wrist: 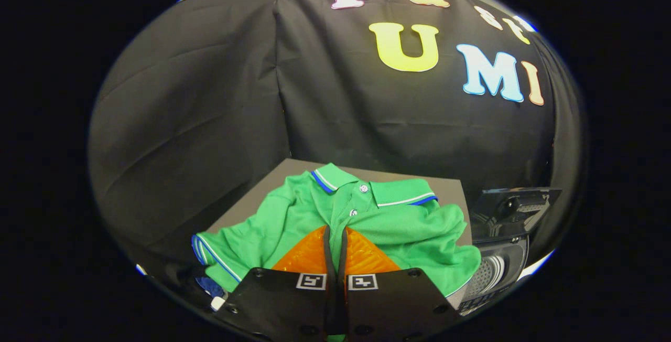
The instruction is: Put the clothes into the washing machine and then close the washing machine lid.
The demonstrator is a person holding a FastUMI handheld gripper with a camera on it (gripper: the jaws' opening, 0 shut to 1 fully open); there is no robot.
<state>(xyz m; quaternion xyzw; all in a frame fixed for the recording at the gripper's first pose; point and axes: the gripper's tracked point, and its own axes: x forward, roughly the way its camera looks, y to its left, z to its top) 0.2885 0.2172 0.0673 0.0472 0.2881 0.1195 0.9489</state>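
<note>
Down at the bottom centre of the frame, the gripper [335,237] has its two orange ribbed fingers [306,255] pressed almost flat together, only a thin dark seam between them, black mounts with square markers just below. Are they pinching cloth? Hard to call: the tips sit right on the green polo shirt [409,226], over its button placket, but whether any fabric is caught in that seam cannot be told from here. The shirt spreads out just ahead of the fingers and to both sides, rumpled, collar with its white and blue trim lying toward the far side, two buttons showing, one sleeve with a striped cuff trailing to the lower left. It lies on a grey table [246,203], whose bare surface peeks out along the left edge and behind the collar. Over at the lower right, just beside the table, there is the washing machine [498,266], its dark lid [511,208] raised and the perforated drum visible below it. Beyond everything, the black cloth wall [209,95] fills the upper frame.
</note>
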